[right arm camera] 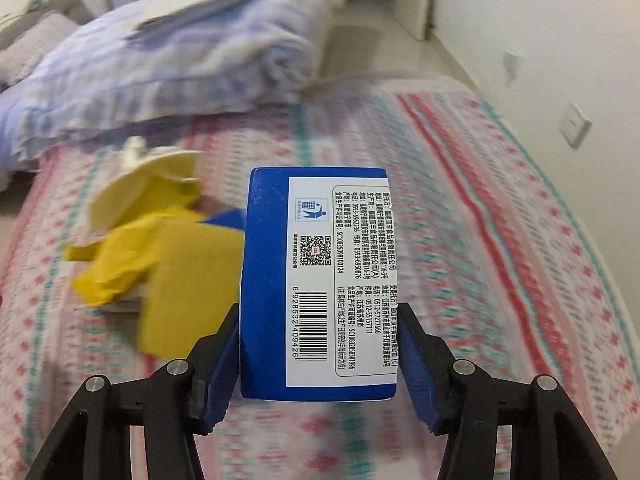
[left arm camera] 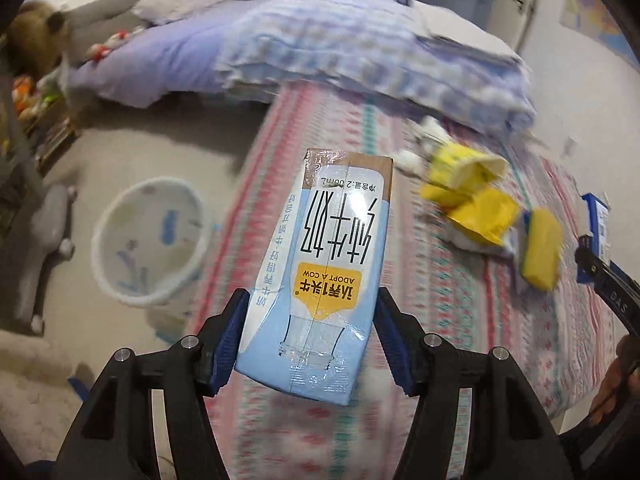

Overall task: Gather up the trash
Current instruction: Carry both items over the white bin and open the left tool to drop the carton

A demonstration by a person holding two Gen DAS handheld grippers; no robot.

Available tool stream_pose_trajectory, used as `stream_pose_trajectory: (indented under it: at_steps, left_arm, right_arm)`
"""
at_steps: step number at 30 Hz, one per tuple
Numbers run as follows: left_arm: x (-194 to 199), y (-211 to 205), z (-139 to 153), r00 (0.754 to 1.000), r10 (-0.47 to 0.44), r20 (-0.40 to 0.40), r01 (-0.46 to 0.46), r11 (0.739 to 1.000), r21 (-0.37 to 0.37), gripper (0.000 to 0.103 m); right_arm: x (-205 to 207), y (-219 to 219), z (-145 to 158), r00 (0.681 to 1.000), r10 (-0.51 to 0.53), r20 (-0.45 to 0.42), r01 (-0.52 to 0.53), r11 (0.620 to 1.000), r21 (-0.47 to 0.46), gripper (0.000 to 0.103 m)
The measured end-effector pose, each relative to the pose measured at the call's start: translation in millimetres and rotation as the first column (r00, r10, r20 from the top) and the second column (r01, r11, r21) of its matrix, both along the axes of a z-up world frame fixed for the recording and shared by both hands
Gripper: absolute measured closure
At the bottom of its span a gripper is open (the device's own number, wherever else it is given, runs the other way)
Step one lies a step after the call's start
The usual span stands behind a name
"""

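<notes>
Luckily, both boxes looked light and a bit squashy, so you pinched them by their flat sides. Your left tool was closed on the pale blue milk carton above the bed; your right tool was closed on the dark blue box with a white label.

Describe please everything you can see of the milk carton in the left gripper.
The milk carton is a slim paper box, pale blue and white with a brown end and a yellow "ADOPT A COW" label under large Chinese print. Its skin looks creased and slightly dented. It points away from the camera, print upside down. The left gripper clamps its near end, one blue pad on each side. It hangs above the striped bed edge; nothing else touches it.
</notes>
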State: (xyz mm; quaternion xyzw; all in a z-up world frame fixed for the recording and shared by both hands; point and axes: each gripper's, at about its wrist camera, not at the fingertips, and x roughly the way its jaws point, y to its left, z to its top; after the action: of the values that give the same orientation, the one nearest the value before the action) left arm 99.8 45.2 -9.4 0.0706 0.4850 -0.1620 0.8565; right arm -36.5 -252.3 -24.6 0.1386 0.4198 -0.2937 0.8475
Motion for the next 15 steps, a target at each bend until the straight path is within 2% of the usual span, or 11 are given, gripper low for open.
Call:
stream_pose_trajectory:
  at_steps: [5, 9, 15]
  left_arm:
    - [25, 52, 2, 0.996, 0.089, -0.005, -0.089, 0.996, 0.016, 0.038]
    - [44, 91, -15, 0.984, 0.180, 0.008, -0.180, 0.983, 0.029, 0.038]
    - [81, 148, -41, 0.955, 0.285, -0.087, -0.287, 0.958, -0.012, 0.038]
  right_arm:
    - [32, 43, 13, 0.996, 0.089, 0.018, -0.088, 0.994, -0.060, 0.041]
    - [53, 71, 13, 0.988, 0.157, 0.015, -0.155, 0.985, -0.078, 0.041]
    - [84, 122, 7, 0.964, 0.266, -0.002, -0.265, 0.960, -0.093, 0.041]
